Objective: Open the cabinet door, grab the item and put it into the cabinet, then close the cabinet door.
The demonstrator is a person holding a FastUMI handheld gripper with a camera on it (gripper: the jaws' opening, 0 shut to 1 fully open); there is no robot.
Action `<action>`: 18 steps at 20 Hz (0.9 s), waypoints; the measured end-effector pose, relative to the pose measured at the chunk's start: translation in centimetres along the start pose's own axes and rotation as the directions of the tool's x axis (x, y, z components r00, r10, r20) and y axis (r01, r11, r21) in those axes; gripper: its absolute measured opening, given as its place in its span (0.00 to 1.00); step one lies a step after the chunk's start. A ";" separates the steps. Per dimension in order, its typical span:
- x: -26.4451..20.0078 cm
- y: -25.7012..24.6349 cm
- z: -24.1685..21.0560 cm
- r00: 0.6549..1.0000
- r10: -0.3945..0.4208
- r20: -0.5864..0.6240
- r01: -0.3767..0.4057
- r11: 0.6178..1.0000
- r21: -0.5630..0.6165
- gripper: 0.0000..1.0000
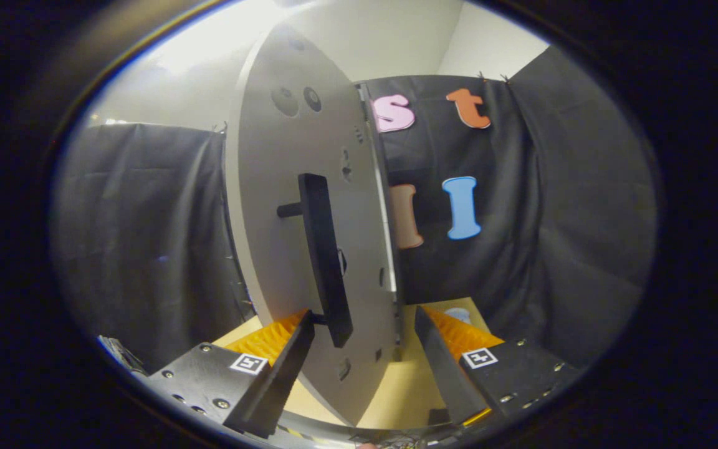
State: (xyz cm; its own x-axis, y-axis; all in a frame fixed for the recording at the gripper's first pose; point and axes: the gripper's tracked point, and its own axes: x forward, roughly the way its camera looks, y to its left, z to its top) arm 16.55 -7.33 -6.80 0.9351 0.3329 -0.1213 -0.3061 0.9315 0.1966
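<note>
open jaws, door handle between

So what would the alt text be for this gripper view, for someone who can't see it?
A grey cabinet door, seen nearly edge-on, stands between the open fingers of the claw. The lower end of the door's black bar handle sits just ahead of the left finger, which is not clamped on it. Black cloth hangs behind, with a tan tabletop below.

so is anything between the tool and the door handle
Nothing visible. The tool is open, and the black handle on the grey cabinet door stands just ahead of the fingers, its lower end already reaching down between them.
</note>
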 end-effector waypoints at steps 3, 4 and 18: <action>1.5 3.2 -0.1 0.998 0.057 0.001 -0.056 0.998 -0.034 0.98; 2.1 4.2 -0.5 0.998 0.070 -0.004 -0.070 0.997 -0.035 0.98; 17.0 19.8 -1.7 0.999 0.054 -0.004 -0.054 0.996 -0.069 1.00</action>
State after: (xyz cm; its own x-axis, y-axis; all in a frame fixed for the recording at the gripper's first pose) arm 26.12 16.98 -6.60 0.9165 0.3833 -0.1144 -0.3678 0.9200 0.1357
